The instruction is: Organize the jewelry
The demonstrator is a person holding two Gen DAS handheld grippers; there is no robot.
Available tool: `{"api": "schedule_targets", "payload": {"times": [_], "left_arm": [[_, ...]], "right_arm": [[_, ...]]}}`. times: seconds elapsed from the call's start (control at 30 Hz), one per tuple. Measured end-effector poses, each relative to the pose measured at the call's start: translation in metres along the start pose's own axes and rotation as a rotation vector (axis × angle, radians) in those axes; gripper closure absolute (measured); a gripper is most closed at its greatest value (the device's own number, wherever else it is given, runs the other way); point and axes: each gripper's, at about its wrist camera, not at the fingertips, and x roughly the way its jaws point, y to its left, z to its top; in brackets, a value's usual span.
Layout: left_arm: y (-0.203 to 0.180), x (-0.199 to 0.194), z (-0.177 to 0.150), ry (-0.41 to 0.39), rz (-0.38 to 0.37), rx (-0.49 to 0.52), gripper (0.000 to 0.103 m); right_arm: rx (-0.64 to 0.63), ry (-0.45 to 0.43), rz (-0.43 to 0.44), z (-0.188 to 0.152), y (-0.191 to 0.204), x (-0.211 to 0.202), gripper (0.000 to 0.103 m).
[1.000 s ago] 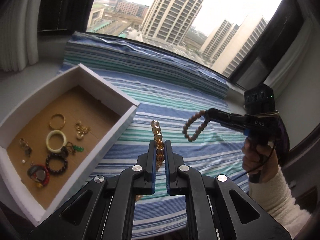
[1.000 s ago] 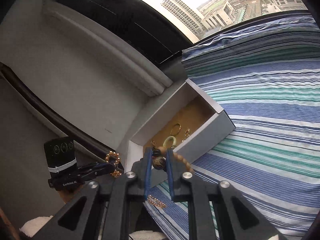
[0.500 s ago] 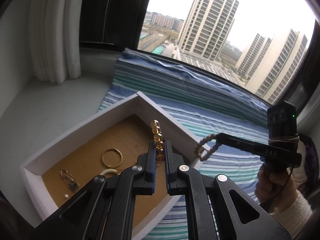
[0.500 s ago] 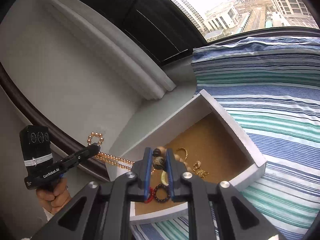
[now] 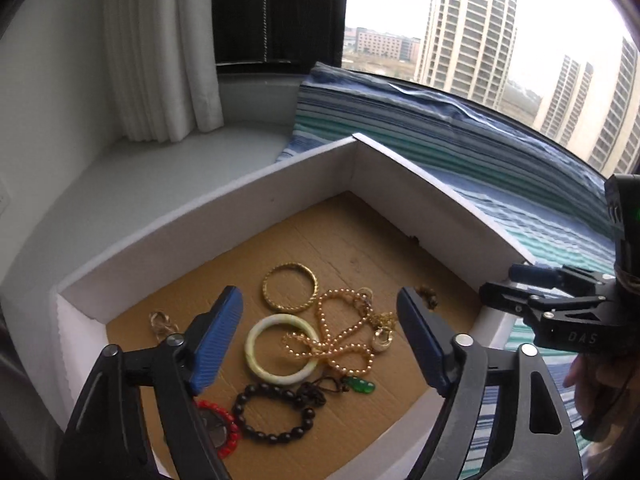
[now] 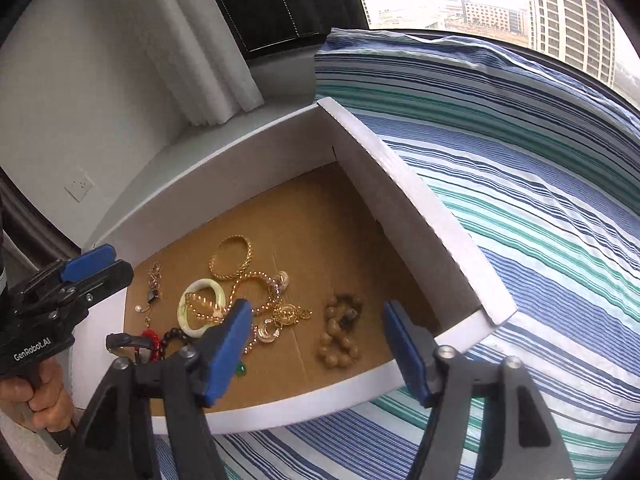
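Note:
A white box (image 5: 240, 208) with a brown cardboard floor holds the jewelry. My left gripper (image 5: 316, 308) hovers over it with its jaws opening and nothing between them. Below it an amber bead strand (image 5: 340, 336) lies across a jade bangle (image 5: 280, 350), beside a gold bangle (image 5: 289, 294) and a dark bead bracelet (image 5: 276, 412). My right gripper (image 6: 316, 312) hangs over the box's near right part (image 6: 420, 208), jaws opening and empty. A wooden bead bracelet (image 6: 340, 332) lies loose on the floor beneath it. Each gripper shows in the other's view: right gripper (image 5: 516, 288), left gripper (image 6: 92, 268).
The box sits half on a blue-green striped cloth (image 6: 520, 200) and half on a white sill (image 5: 160, 168). A white curtain (image 5: 160, 60) hangs at the back left, and a window (image 5: 480, 40) shows high-rises. A person's hand (image 6: 36, 396) grips the left handle.
Both grippers came down over the box and went from shut to open. The amber strand left the left jaws and the wooden bracelet left the right jaws; both now lie in the box.

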Motion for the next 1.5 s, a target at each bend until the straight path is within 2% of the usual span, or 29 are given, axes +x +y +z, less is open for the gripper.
{"api": "schedule_targets", "payload": {"times": [0.07,0.1,0.2,0.3,0.43,0.5,0.63,0.87,1.1,1.5], "left_arm": [[-0.002,-0.015,-0.006,-0.054,0.059,-0.011,0.003],[-0.002,-0.022,-0.01,-0.078,0.09,-0.019,0.0],[-0.003,-0.045,-0.023,-0.153,0.187,-0.023,0.001],[-0.005,-0.055,-0.03,-0.138,0.258,-0.01,0.001],[-0.001,-0.068,-0.037,-0.111,0.274,-0.012,0.001],[0.004,-0.075,-0.04,-0.11,0.278,-0.037,0.001],[0.017,-0.084,-0.046,-0.077,0.247,-0.095,0.001],[0.03,-0.09,-0.054,-0.051,0.259,-0.121,0.001],[0.047,-0.09,-0.056,-0.023,0.253,-0.195,0.001],[0.049,-0.089,-0.054,-0.015,0.26,-0.2,0.001]], "right_arm": [[-0.036,-0.018,-0.024,-0.005,0.011,-0.009,0.027],[-0.061,-0.029,-0.043,-0.009,0.018,-0.014,0.026],[-0.134,-0.067,-0.106,-0.016,0.041,-0.029,0.026],[-0.18,-0.09,-0.149,-0.02,0.061,-0.04,0.025],[-0.256,-0.122,-0.229,-0.022,0.086,-0.05,0.023],[-0.276,-0.133,-0.243,-0.022,0.096,-0.053,0.023],[-0.27,-0.13,-0.245,-0.023,0.108,-0.057,0.023],[-0.291,-0.121,-0.252,-0.031,0.126,-0.058,0.023],[-0.301,-0.112,-0.259,-0.036,0.144,-0.061,0.023],[-0.297,-0.108,-0.265,-0.037,0.15,-0.059,0.023]]}}
